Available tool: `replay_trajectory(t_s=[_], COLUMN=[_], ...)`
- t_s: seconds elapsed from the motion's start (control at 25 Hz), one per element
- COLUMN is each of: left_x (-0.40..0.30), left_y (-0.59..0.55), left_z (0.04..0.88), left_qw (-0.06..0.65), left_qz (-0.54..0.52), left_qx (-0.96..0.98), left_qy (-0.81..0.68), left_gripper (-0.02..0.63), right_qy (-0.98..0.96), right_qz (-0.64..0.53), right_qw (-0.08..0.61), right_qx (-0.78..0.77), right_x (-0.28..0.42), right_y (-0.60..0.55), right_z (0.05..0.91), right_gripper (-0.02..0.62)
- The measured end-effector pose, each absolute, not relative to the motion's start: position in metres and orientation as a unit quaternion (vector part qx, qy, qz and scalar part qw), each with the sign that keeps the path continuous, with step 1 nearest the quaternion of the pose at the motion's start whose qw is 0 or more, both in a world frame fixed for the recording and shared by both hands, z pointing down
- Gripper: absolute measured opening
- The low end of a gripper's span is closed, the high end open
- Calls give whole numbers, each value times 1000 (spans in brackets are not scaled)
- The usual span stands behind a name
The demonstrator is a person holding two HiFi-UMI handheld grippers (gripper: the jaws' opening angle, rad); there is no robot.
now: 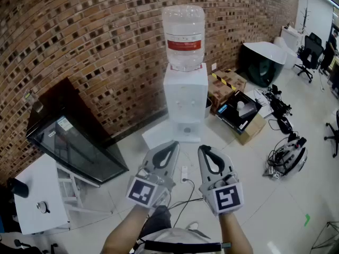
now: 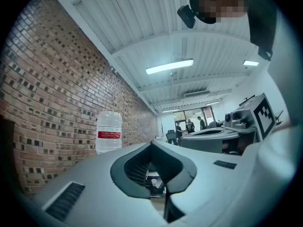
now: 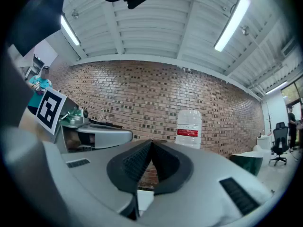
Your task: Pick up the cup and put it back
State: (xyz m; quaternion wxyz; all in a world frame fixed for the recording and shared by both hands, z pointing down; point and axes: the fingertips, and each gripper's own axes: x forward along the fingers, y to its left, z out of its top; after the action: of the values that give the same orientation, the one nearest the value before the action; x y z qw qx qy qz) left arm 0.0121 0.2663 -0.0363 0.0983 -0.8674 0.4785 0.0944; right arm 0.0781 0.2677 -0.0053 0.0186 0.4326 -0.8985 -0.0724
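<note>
The only thing that looks like the cup (image 1: 241, 105) is a small white object that stands inside the open box (image 1: 250, 130) on the floor (image 1: 254, 184), to the right of the water dispenser (image 1: 185, 102). It is too small to be sure of it, but it seems to stand upright, with its long axis vertical.

From the claws it lies forward and to the right, lower than them and well apart from both. The right claw (image 1: 203, 148) is on the side of the box, so I judge it the nearer one for the reach. The left claw (image 1: 175, 143) would have to cross over. Both claws point rather toward the dispenser, so the coming move needs a turn to the right and then a descent to the box.

The jaws of the left claw are pressed together at the tips, with nothing between them. The jaws of the right claw are pressed together in the same way and are also empty.

Counted: 1 possible cup, 1 open box under it, 1 water dispenser with 1 bottle (image 1: 183, 36) on top, and 2 claws.
</note>
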Motion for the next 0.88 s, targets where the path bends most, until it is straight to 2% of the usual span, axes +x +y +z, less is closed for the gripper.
replay_trajectory(t_s=[0.36, 0.44, 0.88], left_x=[-22, -31, -70], left_y=[156, 126, 13], left_z=[-25, -26, -26], left_qw=[92, 91, 91], left_qz=[105, 107, 113], left_qx=[-873, -877, -895], left_qy=[467, 460, 422], left_gripper=[0, 0, 0], right_qy=[-896, -893, -874], right_qz=[-71, -67, -68], right_qw=[28, 30, 40], right_qx=[438, 444, 479], right_x=[39, 27, -19], right_y=[163, 134, 20], right_z=[7, 7, 7], right_gripper=[6, 35, 35])
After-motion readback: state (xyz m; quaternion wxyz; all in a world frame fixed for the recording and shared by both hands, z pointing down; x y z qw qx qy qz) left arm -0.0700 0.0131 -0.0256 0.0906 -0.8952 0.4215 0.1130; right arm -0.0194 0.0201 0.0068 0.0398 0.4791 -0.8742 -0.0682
